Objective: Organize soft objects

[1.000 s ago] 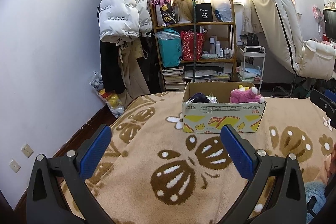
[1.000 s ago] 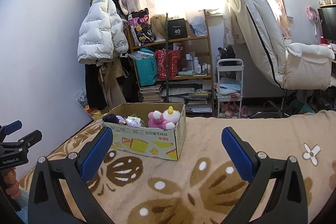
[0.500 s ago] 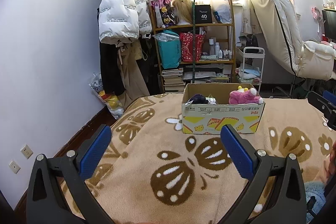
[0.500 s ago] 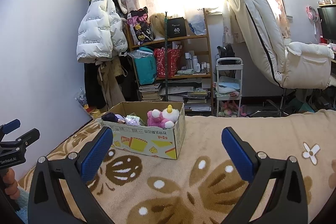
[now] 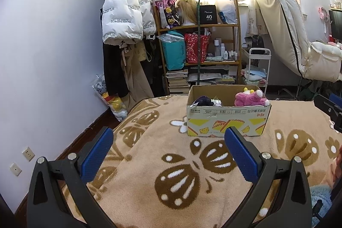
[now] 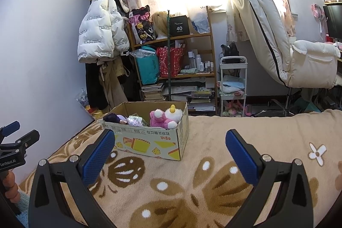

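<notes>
Left claw (image 5: 168, 150) spread wide, blue-padded fingers (image 5: 97, 150) well apart, empty, hovering above the tan fleece blanket with brown butterfly pattern (image 5: 181, 181) that covers the bed. Right claw (image 6: 170, 152) likewise spread wide, nothing between its blue pads (image 6: 240, 156), held over the same blanket (image 6: 192, 189).

Open cardboard box with yellow printed panels (image 5: 226, 121) standing on the blanket toward the far edge of the bed, well ahead of both claws. Inside, at the right end, a pink plush toy with white and yellow tufts (image 5: 250, 98), poking above the rim. At the left end, a dark navy soft item (image 5: 203, 100), and just beside it, toward the middle, a crinkled pale wrapped item (image 5: 217, 102); what that is cannot be told. From the right wrist view, same box (image 6: 149, 140) seen at an angle, pink plush (image 6: 163, 116) against the right wall, dark item (image 6: 112, 118) at the left.

Past the bed: white puffer jacket with printed lettering (image 5: 124, 18) hanging on the wall, wooden shelf unit crammed with bags, bottles and books (image 5: 201, 46), cream reclining chair (image 6: 277, 44) to the right.

At the left margin of the right wrist view, the left claw's black body (image 6: 12, 149) with part of a hand (image 6: 10, 189) below it.
</notes>
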### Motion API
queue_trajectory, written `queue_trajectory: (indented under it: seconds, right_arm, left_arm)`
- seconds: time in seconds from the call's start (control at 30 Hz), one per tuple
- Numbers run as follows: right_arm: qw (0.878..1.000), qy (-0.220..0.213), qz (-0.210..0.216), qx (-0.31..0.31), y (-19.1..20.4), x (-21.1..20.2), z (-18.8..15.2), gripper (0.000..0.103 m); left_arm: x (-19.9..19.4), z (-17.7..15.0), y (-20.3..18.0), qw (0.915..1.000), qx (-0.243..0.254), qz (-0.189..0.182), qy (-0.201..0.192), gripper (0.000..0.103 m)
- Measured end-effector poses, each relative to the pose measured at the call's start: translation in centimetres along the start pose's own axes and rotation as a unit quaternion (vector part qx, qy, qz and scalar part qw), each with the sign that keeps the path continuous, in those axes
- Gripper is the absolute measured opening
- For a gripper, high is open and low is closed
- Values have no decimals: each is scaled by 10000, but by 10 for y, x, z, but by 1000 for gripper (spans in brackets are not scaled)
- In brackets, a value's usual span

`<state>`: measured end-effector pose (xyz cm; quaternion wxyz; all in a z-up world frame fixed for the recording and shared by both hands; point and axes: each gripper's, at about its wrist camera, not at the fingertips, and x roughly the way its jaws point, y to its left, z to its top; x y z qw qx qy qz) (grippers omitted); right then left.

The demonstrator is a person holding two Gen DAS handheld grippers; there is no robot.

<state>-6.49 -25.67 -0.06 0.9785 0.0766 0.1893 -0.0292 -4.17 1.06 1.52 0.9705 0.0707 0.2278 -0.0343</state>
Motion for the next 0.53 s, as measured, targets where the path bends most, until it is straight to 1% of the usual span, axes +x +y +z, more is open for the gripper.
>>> queue_trajectory:
  seconds: [0.53]
  right_arm:
    - [10000, 47, -39, 6, 0, 2, -5, 103]
  left_arm:
    - [4, 2, 0, 10000, -8, 7, 31, 102]
